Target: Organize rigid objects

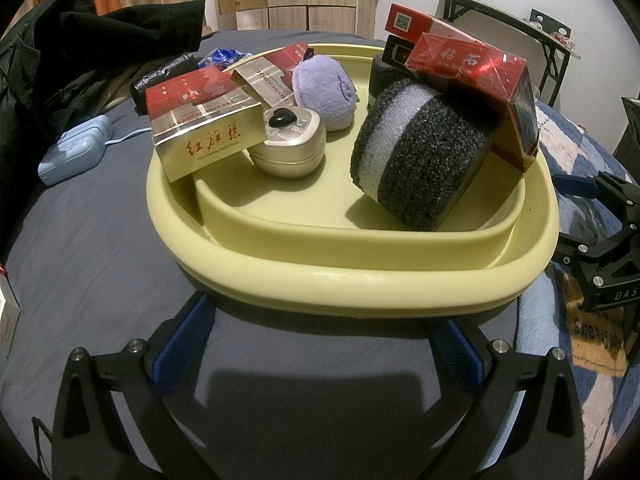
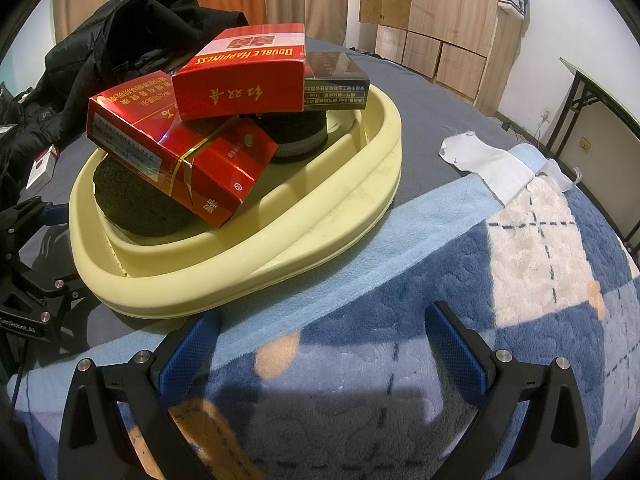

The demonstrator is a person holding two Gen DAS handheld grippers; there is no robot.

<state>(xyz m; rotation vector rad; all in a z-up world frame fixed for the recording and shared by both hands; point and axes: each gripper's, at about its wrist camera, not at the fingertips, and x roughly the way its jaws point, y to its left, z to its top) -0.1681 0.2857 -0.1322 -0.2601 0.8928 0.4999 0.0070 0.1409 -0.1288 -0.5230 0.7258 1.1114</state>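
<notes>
Boxes fill a yellow tray (image 1: 360,288) on the bed, straight ahead of the left tongs (image 1: 320,340) and ahead-left of the right tongs (image 2: 320,344). Gold box (image 1: 208,136) w/ red top leans on the tray's far-left rim from the left tongs; a second gold-and-red box (image 1: 266,76) lies behind it. Small round tin (image 1: 290,144) sits just right of the gold box, purple plush (image 1: 326,88) behind the tin. Big grey-and-white sponge (image 1: 420,160) stands tilted at centre-right, w/ a shiny red box (image 1: 476,80) propped on top of it; another red box (image 1: 408,20) and a dark box (image 2: 334,80) are stacked on a second sponge (image 2: 300,132) further back. Left tongs: jaws wide apart, nothing between them, tips just short of the tray's near rim. Right tongs: also spread and empty, over a blue patterned blanket (image 2: 400,280), tray's edge just past the left fingertip. Black jacket (image 1: 80,40) and blue device (image 1: 76,152) lie off to the left, beyond the tray; white cloth (image 2: 480,164) ahead-right of the right tongs.
</notes>
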